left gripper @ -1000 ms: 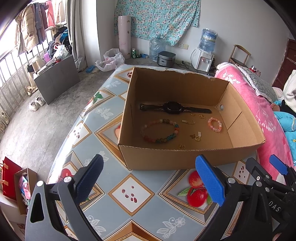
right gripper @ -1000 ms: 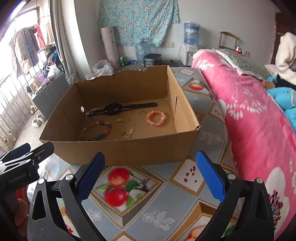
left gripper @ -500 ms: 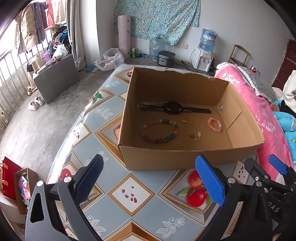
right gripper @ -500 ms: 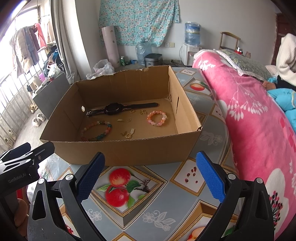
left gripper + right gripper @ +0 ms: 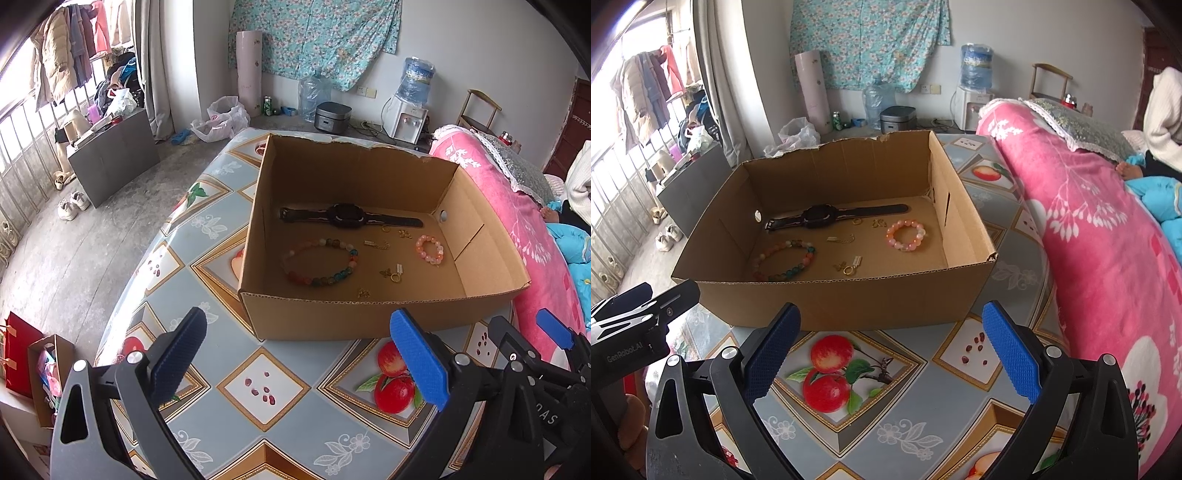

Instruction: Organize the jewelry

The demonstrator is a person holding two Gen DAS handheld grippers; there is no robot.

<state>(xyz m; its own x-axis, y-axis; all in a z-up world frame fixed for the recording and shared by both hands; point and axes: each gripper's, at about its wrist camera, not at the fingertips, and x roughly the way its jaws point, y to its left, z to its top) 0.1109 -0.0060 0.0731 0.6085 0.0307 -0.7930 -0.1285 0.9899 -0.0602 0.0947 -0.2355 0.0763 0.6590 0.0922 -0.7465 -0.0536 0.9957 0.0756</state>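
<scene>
Left gripper (image 5: 297, 360): mine, spread wide, holding nothing, above bench (image 5: 236, 424).
Right gripper (image 5: 890, 356): wide apart, empty.
Jewelry: watch (image 5: 827, 216), bracelets (image 5: 907, 235) inside box (image 5: 849, 301).

Daylight floods a room from the far left window (image 5: 22, 122).
Soft, even light, faint shadows inside the cardboard box (image 5: 354, 192); window glare blown out, fisheye bending and dark vignette at corners; focus sharp.

A brown cardboard box (image 5: 369, 317) sits on a grey-blue tablecloth (image 5: 905, 406) patterned with red apples and gold-edged diamonds. Inside lie a black watch (image 5: 347, 216), a multicoloured bead bracelet (image 5: 321, 262) and a pink-orange bead bracelet (image 5: 907, 235). The gripper pads (image 5: 1012, 358) are blue.
</scene>
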